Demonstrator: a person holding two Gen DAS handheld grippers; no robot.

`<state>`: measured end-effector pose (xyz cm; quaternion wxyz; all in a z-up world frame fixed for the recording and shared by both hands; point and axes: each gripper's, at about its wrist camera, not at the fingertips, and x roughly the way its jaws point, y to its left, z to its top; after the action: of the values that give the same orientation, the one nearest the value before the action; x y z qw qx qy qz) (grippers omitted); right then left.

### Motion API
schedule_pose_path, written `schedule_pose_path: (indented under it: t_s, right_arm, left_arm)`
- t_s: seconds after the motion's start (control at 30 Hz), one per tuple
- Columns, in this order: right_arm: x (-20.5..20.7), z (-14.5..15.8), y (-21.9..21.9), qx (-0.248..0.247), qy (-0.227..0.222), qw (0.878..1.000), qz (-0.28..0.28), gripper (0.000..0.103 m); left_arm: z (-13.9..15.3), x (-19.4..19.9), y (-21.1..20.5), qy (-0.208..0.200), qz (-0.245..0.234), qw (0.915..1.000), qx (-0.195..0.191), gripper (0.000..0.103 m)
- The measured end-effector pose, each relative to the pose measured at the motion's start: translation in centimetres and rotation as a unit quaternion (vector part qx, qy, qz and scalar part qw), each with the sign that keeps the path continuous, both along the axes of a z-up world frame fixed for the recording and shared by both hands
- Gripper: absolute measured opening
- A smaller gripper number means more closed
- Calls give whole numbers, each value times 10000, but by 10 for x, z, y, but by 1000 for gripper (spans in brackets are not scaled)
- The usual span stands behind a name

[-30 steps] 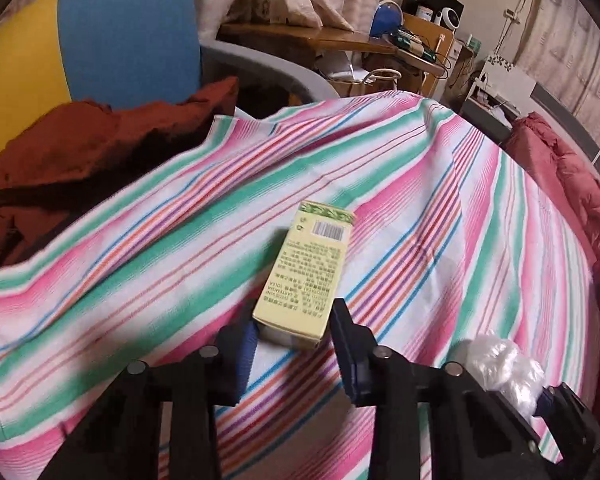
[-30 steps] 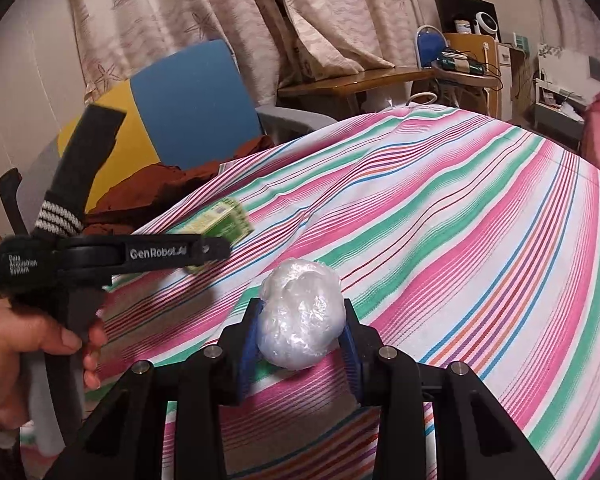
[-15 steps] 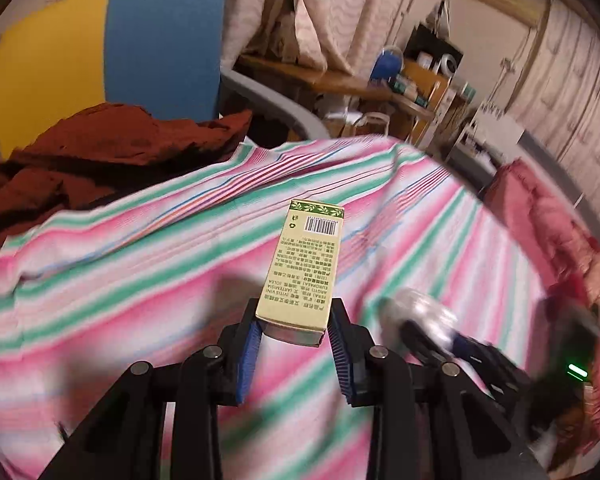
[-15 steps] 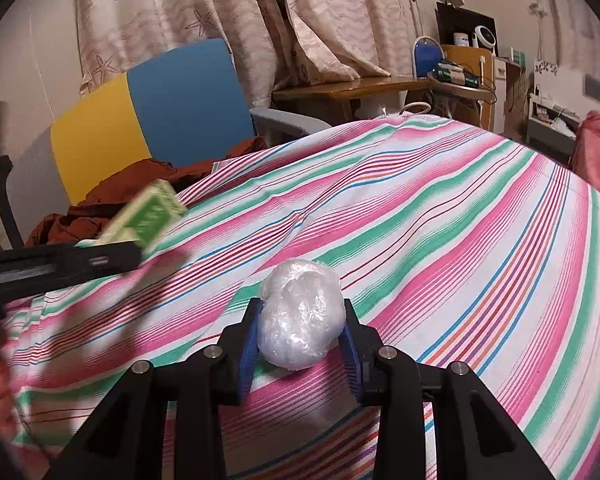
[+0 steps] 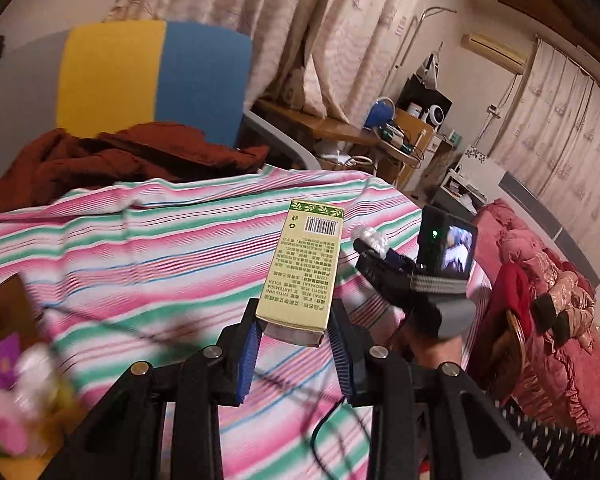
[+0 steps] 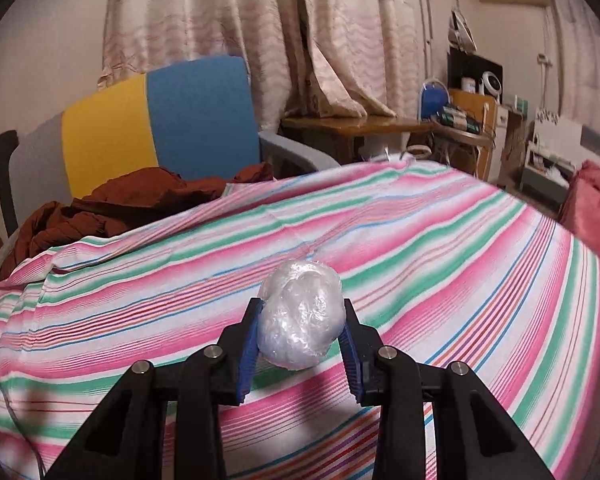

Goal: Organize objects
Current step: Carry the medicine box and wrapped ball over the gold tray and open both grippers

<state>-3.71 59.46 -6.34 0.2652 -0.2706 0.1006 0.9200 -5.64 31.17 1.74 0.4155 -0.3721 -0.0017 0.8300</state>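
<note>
My left gripper [image 5: 294, 334] is shut on the near end of a pale yellow carton [image 5: 305, 266] with a barcode and a green band, held in the air above the striped cloth [image 5: 140, 248]. In the right wrist view my right gripper [image 6: 300, 332] is shut on a crumpled ball of clear plastic wrap [image 6: 300, 312], also lifted over the striped cloth [image 6: 440, 248]. The left wrist view shows the right gripper [image 5: 374, 246] to the right of the carton, with the plastic ball [image 5: 370, 236] at its tip and a hand under it.
A blue and yellow chair [image 5: 152, 76] with a rust-red garment [image 5: 112, 156] stands behind the table. A black cable [image 5: 132, 330] crosses the cloth. Blurred flowers [image 5: 12, 408] and a brown box [image 5: 8, 308] sit at the left. Pink bedding [image 5: 548, 292] lies right.
The left gripper closed on the carton, lifted it off the cloth and swung left and back, bringing flowers and a cable into view. The right gripper rose slightly with the plastic ball.
</note>
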Motion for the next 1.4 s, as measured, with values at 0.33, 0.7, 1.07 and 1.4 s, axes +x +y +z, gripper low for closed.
schedule_pose_path:
  t_s: [0.33,0.7,1.07,1.4]
  right_arm:
    - [18,29,-51,-402,123,9970,644,37]
    - [17,82,-170,-428,559,9770,2014,37]
    - [-9,89,-275,-715,155,9435,3232,37]
    - [-29,81,-322,-584,-248,9278,3677,37]
  left_arm:
    - [6,27,-111,203,773,9968,78,33]
    - [-3,27,-216,232,1932,9808,92,33]
    - [-27,15,-271,33,2420,9701,-150,33]
    - [-39,12,-286,-192,2448,9694,-4,33]
